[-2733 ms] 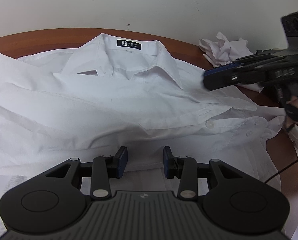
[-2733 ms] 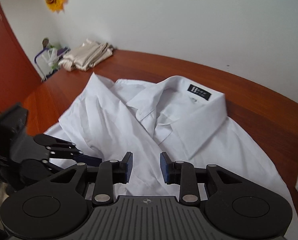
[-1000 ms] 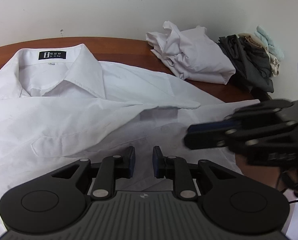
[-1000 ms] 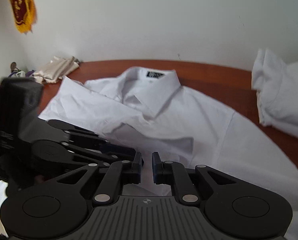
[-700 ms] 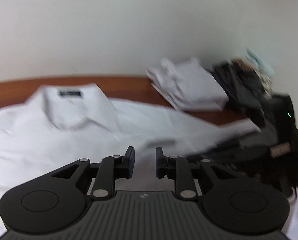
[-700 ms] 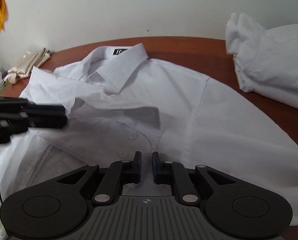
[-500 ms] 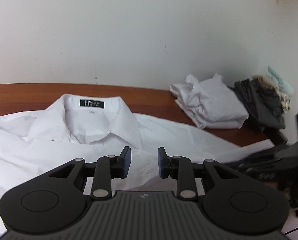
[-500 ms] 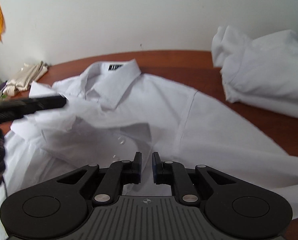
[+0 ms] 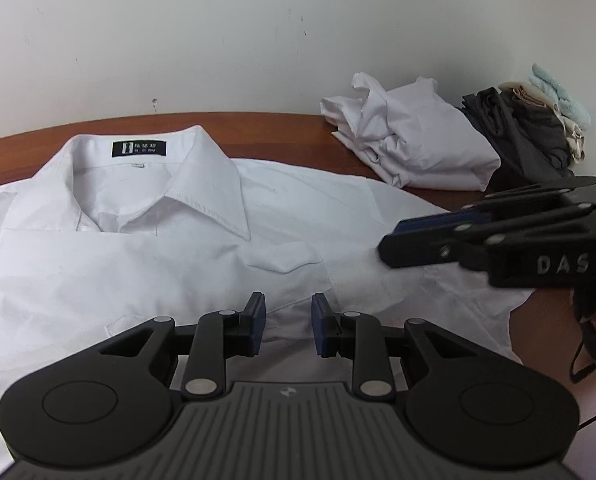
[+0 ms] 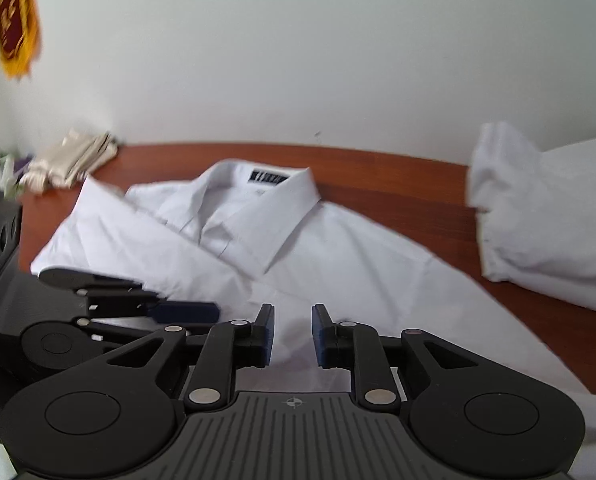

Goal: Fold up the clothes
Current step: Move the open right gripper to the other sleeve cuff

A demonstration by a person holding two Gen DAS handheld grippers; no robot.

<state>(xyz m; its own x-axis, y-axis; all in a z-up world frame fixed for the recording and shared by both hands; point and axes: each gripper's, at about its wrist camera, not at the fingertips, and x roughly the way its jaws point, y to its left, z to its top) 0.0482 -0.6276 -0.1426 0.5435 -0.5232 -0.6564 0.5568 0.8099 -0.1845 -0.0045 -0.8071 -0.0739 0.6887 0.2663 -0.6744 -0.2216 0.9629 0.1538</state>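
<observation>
A white shirt (image 9: 202, 248) lies spread on the brown counter (image 9: 282, 128), collar at the far side with its dark label up, a sleeve folded across the front. The left hand-held gripper (image 9: 285, 322) hangs over the shirt's near part, jaws a narrow gap apart with only cloth showing below and nothing pinched; they have just eased slightly closer. The right hand-held gripper (image 10: 293, 330) hovers likewise over the shirt's lower front, jaws parted and empty, having just been opening. In the left view it reaches in from the right above the shirt's right side, close to the left one. Far right on the counter sits a crumpled white garment (image 9: 409, 148), with a heap of dark and pale clothes (image 9: 525, 128) beyond it. Far left lies a beige folded cloth (image 10: 72, 160), and a red and gold pennant (image 10: 14, 20) hangs on the wall (image 10: 298, 60).
</observation>
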